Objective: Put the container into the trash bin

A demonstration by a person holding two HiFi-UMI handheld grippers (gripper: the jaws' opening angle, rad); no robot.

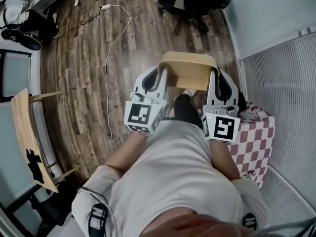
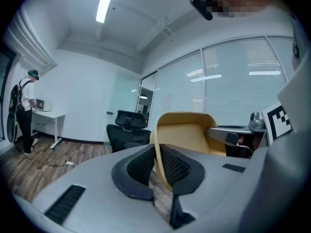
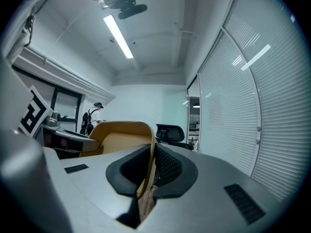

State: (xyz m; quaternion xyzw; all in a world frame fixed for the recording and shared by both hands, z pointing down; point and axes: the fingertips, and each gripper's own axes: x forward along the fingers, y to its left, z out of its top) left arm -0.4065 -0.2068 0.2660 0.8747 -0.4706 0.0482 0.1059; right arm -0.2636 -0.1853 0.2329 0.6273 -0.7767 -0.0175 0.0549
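While aloft, container (image 1: pixel 190 72) over plank floor (image 1: pixel 84 58).

Right gripper (image 3: pixel 152 154): the jaws are pressed together on a thin wall of the container, one pad on each side.
Container (image 3: pixel 121 136): tan and open; its right wall is clamped.
Left gripper (image 3: pixel 77 140): seen at the container's far left side, marker cube raised.
Office chair (image 3: pixel 170 132): black, set beyond the container.
Person (image 3: pixel 92 118): seen standing far off, back left.
Strip light (image 3: pixel 119 35): lit overhead.
Blinds (image 3: pixel 248 106): lowered along the right.

left gripper (image 1: pixel 161 74): jaws clamped, pointing forward | right gripper (image 1: pixel 213 77): jaws clamped, pointing forward | side by side
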